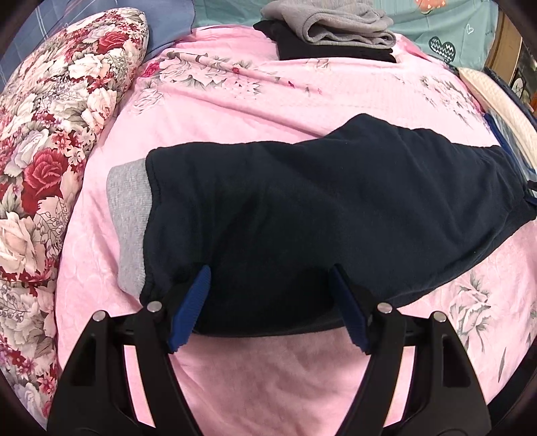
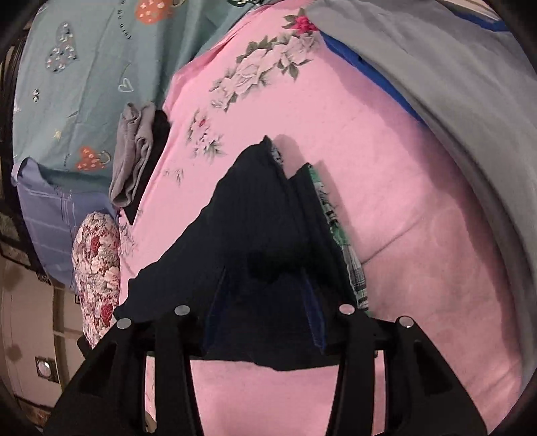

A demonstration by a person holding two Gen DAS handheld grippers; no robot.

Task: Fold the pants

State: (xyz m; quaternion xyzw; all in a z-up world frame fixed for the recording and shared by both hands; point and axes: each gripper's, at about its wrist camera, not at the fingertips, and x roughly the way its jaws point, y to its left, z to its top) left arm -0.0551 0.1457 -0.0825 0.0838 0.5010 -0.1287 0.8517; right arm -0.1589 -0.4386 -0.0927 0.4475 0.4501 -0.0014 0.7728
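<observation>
Dark navy pants (image 1: 319, 208) lie folded across the pink bedsheet (image 1: 268, 385), with a grey ribbed cuff (image 1: 129, 214) at their left end. My left gripper (image 1: 272, 302) is open at the near edge of the pants. Its blue fingers (image 1: 196, 298) stand wide apart with the fabric edge between them. In the right wrist view the pants (image 2: 255, 218) run away from the camera, and a green plaid lining (image 2: 335, 214) shows along their right side. My right gripper (image 2: 265, 302) is open too, and the near end of the pants drapes between and over its fingers.
A folded grey garment (image 1: 335, 23) sits on a black one (image 1: 332, 50) at the far side of the bed. A floral quilt roll (image 1: 50, 151) borders the left. A grey blanket with a blue edge (image 2: 453, 84) lies to the right. A teal patterned sheet (image 2: 84, 84) lies beyond.
</observation>
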